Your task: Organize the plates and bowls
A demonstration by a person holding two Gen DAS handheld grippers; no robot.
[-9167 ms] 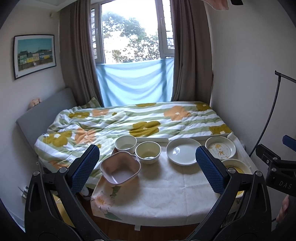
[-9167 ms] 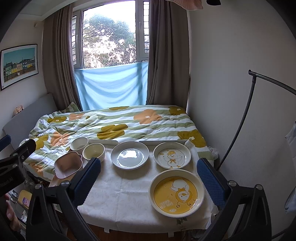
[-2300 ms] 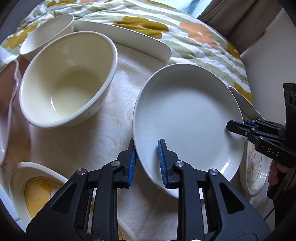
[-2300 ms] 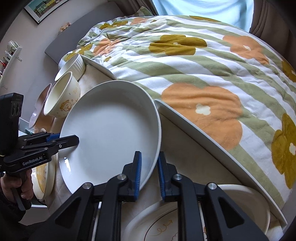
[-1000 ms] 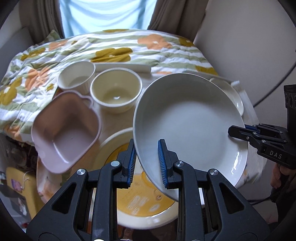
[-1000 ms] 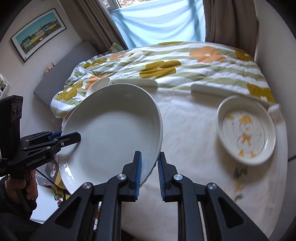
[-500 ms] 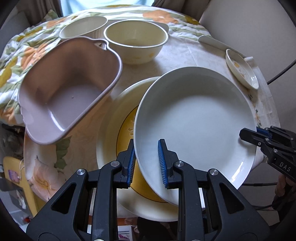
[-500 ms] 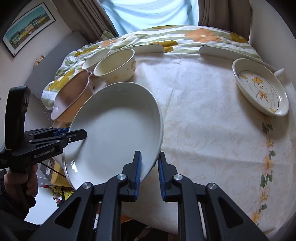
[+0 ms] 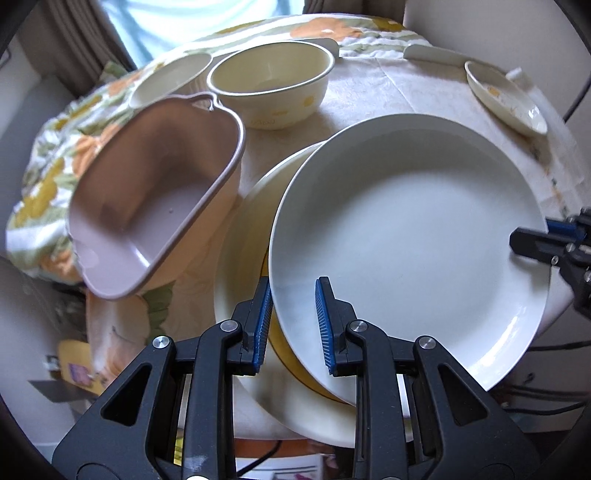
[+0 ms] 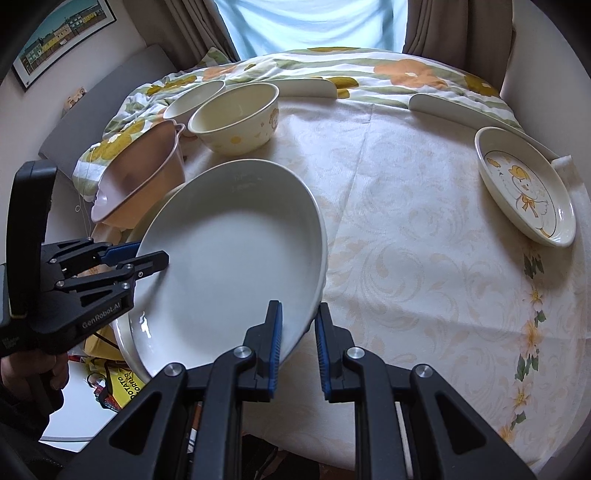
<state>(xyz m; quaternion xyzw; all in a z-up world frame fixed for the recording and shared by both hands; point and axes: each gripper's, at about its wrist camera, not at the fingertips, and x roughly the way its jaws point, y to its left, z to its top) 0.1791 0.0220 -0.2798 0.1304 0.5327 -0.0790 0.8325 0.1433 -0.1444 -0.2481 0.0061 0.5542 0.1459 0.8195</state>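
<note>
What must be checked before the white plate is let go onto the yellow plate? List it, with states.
1. Left claw shut on the plain white round plate: ok.
2. Right claw shut on the opposite rim: ok.
3. White plate over the large cream plate with yellow centre: ok, though offset toward the right claw.
4. White plate resting flat on it: cannot tell; it looks tilted.
5. Pink square bowl apart from the white plate: ok, but close.
6. Small duck-print plate well away: ok.

Window: pale blue cloth [image 10: 314, 26] between brown curtains [image 10: 454, 33]
Wall: framed picture [image 10: 62, 33]
Bed: floral quilt [image 10: 369, 74]
</note>
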